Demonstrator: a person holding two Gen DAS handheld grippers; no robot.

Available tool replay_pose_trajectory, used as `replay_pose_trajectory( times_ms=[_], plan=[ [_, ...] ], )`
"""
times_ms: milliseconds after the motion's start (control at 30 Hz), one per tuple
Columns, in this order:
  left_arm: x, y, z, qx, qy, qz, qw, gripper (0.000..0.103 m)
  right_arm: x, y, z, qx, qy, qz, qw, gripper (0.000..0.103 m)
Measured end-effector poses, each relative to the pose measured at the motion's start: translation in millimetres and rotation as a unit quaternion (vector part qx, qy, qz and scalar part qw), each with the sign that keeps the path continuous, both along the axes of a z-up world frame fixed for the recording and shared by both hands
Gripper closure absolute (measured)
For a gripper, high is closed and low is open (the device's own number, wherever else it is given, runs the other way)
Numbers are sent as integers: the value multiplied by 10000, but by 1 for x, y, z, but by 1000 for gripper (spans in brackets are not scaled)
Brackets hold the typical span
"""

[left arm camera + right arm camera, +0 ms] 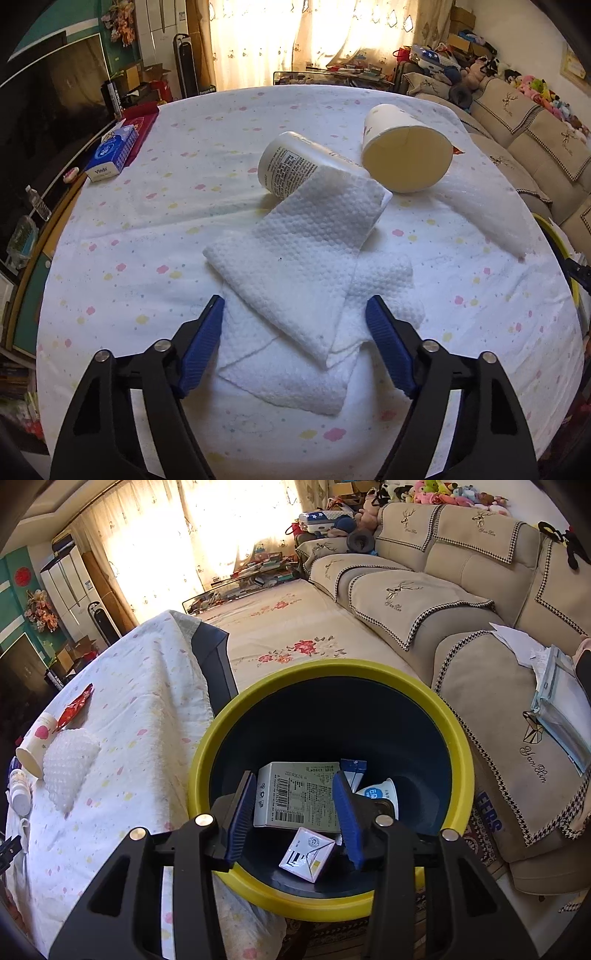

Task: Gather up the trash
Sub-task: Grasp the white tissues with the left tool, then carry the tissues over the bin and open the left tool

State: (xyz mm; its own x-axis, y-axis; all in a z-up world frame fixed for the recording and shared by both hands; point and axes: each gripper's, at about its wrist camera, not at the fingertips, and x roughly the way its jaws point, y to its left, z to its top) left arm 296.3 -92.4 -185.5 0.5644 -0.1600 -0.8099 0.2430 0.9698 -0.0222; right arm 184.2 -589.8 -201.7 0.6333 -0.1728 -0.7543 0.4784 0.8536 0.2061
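1. Sunlit curtains (295, 40) back a living room with a beige sofa (461, 602); a counter (155, 229) under a white cloth dotted with pastel flowers carries the trash.
2. From the left wrist view, the left gripper (295, 325) hangs low over the counter with its blue fingers (205, 343) spread wide, holding nothing; a folded white paper towel (295, 266) lies between and just ahead of them.
3. The towel's far end drapes over a white bottle (291, 166) lying on its side, and a paper cup (402, 151), also tipped over, touches the bottle with its mouth facing the camera.
4. Only this view shows a blue tissue box (112, 153) at the counter's left edge.
5. From the right wrist view, the right gripper (295, 812) is over a yellow-rimmed bin (207, 746) beside the counter, fingers (347, 816) apart and empty.
6. Only this view shows the bin's contents: a white carton (299, 797), a small purple-and-white box (306, 853) and a yogurt cup (380, 794).
7. It also shows a red wrapper (75, 705) behind the cup and a sheet of bubble wrap (68, 764) next to it.
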Motion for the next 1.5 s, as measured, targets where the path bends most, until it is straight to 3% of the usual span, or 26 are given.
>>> replay_pose_trajectory(
  times_ms=[67,133,200,400,567,900,1267,1500],
  plan=[
    [-3,1,2,-65,-42,14,10000,47,0,1,0,10,-14,22,10000,62],
    [-5,3,4,-188,-48,7,9998,74,-1,2,1,19,-31,37,10000,62],
    [-9,5,5,-391,15,-99,9992,93,-2,3,2,22,-53,47,10000,62],
    [-36,-6,21,-277,-252,-328,9988,96,-9,0,8,31,-164,11,9999,62],
    [-67,-22,57,-417,-551,-653,9955,96,-16,-4,13,52,-261,-38,9996,61],
    [-94,-100,110,-662,-854,-1760,9784,96,-33,-15,16,90,-373,-162,9991,61],
    [-89,-235,110,-856,-534,-3038,9474,96,-71,-49,21,128,-521,-556,9970,61],
    [-78,-325,89,-658,-327,-3526,9329,96,-84,-67,13,194,-463,-667,9965,61]
  ],
)
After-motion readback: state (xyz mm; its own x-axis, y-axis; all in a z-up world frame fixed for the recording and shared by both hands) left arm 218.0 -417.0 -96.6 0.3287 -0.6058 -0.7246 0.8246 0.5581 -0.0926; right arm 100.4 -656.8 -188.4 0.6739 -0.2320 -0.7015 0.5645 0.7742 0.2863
